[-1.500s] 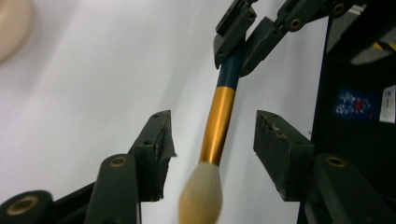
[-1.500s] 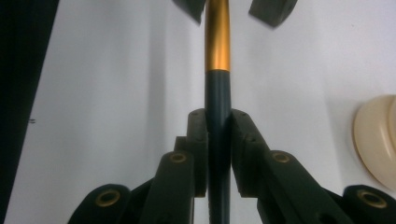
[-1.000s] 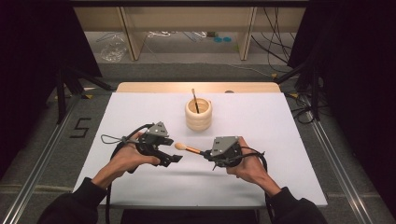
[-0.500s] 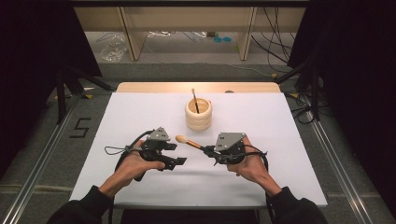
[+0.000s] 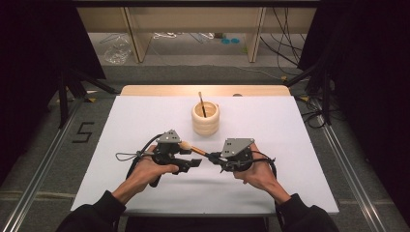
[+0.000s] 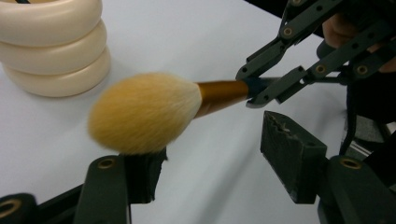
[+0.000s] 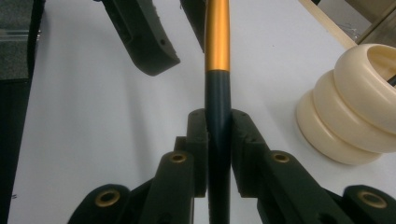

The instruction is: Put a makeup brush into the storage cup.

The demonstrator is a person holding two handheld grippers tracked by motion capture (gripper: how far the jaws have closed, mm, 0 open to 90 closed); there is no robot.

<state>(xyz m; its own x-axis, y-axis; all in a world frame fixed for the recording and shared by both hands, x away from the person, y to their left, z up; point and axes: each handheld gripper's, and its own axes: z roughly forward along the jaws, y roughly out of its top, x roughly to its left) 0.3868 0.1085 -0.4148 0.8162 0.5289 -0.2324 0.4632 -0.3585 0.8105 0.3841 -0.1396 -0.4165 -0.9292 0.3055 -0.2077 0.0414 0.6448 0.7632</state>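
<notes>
A makeup brush [image 5: 192, 148] with a fluffy tan head [image 6: 144, 112], a gold ferrule and a dark handle [image 7: 217, 46] hangs level above the white table [image 5: 290, 145]. My right gripper [image 5: 212, 156] [image 7: 218, 135] is shut on the dark handle. My left gripper [image 5: 192, 154] [image 6: 215, 154] faces it with the brush head between its jaws, which have just been closing. The bristles brush the near-left pad and the other pad [image 6: 289, 158] stands apart, so the gripper is open. A cream ribbed holder [image 5: 205, 121] [image 6: 51, 46] stands just beyond.
A second thin brush [image 5: 201, 103] stands in the holder, which also shows at the right of the right gripper view [image 7: 355, 112]. A wooden strip [image 5: 203, 90] runs along the table's far edge. Cables trail from both grippers toward the person's forearms.
The left gripper's jaws have narrowed around the brush head, and that hand has edged slightly toward the brush. The right gripper and the handle it holds have stayed put.
</notes>
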